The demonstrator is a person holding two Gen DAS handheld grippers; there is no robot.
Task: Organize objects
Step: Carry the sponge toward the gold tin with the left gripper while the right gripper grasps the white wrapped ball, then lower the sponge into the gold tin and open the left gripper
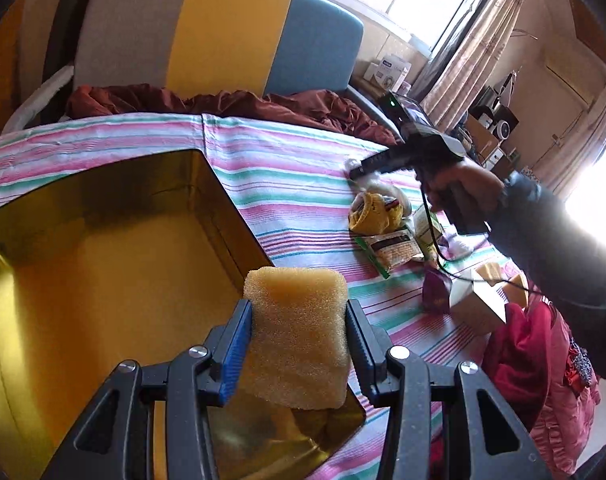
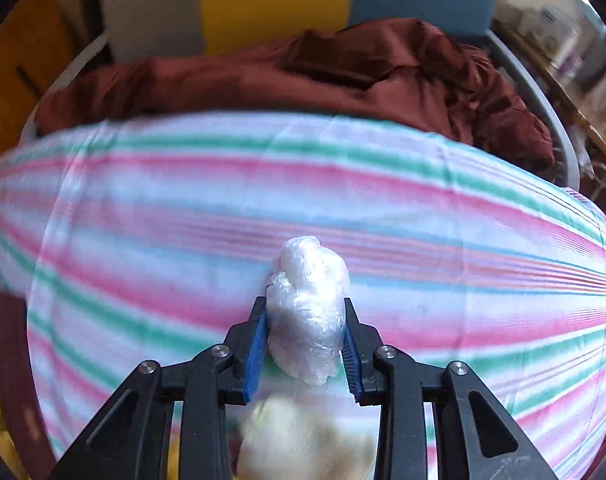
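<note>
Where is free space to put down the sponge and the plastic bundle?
The gold tin is bare inside, under the yellow sponge. The striped cloth is bare between the tin and the snack packets, and beyond the white plastic-wrapped bundle. It is crowded around the packets and the small carton.

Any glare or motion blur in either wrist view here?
Left wrist: sharp overall, but window light blows out the right edge and washes over the sleeve. Right wrist: striped cloth smeared by motion blur; the plastic-wrapped bundle between the right gripper stays fairly crisp.
</note>
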